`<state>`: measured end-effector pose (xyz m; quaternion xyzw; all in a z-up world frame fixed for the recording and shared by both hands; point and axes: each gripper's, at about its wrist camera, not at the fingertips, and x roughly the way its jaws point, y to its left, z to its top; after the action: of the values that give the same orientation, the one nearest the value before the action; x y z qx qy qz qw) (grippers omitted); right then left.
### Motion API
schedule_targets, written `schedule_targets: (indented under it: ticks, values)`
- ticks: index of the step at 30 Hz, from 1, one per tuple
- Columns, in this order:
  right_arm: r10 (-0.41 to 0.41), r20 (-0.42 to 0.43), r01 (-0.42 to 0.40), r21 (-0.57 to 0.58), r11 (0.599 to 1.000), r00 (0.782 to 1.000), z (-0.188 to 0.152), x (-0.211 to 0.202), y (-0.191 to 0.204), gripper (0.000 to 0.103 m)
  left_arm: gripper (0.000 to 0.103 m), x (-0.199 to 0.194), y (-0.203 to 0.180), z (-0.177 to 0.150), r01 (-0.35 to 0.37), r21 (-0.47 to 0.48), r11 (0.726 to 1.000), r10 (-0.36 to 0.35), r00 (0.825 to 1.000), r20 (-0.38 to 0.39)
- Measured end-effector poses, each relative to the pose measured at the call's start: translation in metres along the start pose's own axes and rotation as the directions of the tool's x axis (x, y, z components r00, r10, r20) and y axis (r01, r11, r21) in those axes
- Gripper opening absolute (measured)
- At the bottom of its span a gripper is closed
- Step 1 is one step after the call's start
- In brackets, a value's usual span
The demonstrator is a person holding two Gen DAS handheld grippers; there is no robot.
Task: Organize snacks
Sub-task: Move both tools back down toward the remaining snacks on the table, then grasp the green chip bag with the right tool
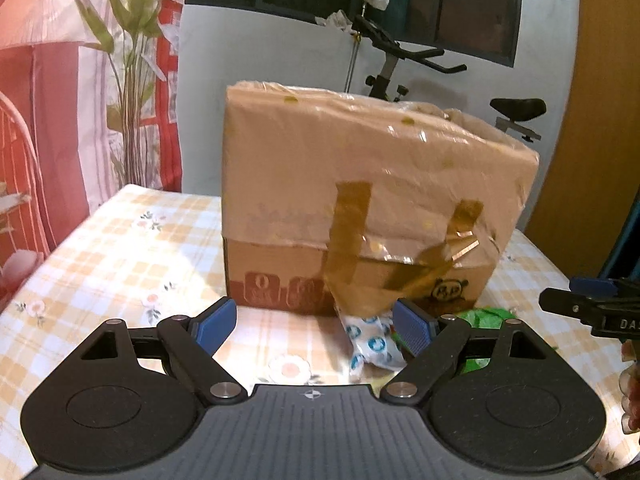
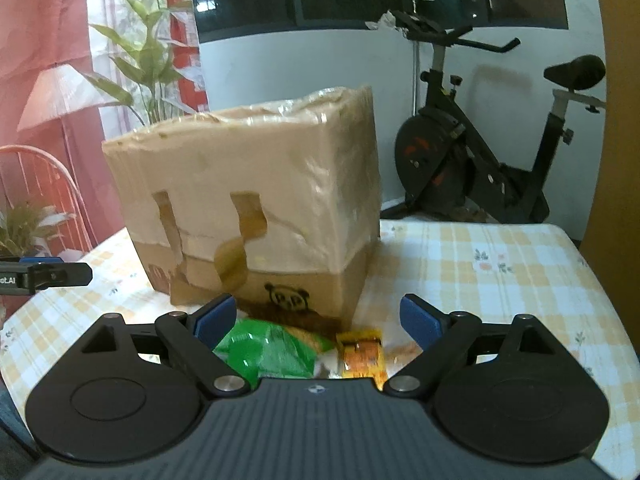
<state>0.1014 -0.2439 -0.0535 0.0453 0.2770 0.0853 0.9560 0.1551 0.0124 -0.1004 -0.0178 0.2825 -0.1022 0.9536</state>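
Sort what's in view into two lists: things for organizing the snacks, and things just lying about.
For the job:
cardboard box
green snack packet
orange snack packet
white-and-blue packet

Lying about:
exercise bike
potted plant
lamp

Left gripper (image 1: 316, 322): jaws spread wide, nothing clamped, angled downward. Right gripper (image 2: 318, 318): same pose, jaws wide, empty, alongside the left and level with it.
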Motion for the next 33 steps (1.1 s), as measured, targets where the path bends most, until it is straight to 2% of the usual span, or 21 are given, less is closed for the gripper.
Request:
schedule_targets:
  ticks: [4,10,18,24,28,33]
  values:
    - [-0.028,-0.001,0.028,-0.019,0.999,1.000,-0.008,-0.001,0.001,0.091,0.087,0.001,0.000,-0.011,0.007,-0.023,1.000,-0.007,1.000,-0.012]
    - [-0.020,-0.017,0.020,-0.011,1.000,1.000,-0.014,0.002,0.005,0.091,0.087,0.002,0.002,-0.025,0.014,-0.035,0.999,-0.015,1.000,-0.024]
    - [0.038,-0.024,-0.039,-0.013,0.999,0.999,-0.001,0.022,0.028,0.091,0.087,0.003,0.005,-0.029,0.005,-0.043,0.999,-0.006,1.000,-0.030]
    - [0.049,-0.080,-0.053,-0.057,0.997,0.996,0.001,0.051,0.047,0.091,0.087,0.006,0.005,-0.032,0.002,-0.047,0.999,-0.004,0.999,-0.046]
    - [0.028,-0.151,-0.033,-0.032,0.999,0.988,-0.008,0.064,0.045,0.091,0.087,0.007,0.006,-0.034,-0.001,-0.052,0.999,-0.002,0.999,-0.052]
    - [0.060,-0.174,-0.051,0.057,0.997,0.983,-0.027,0.060,0.035,0.091,0.087,0.009,0.007,-0.037,-0.003,-0.061,0.998,-0.001,0.998,-0.065]
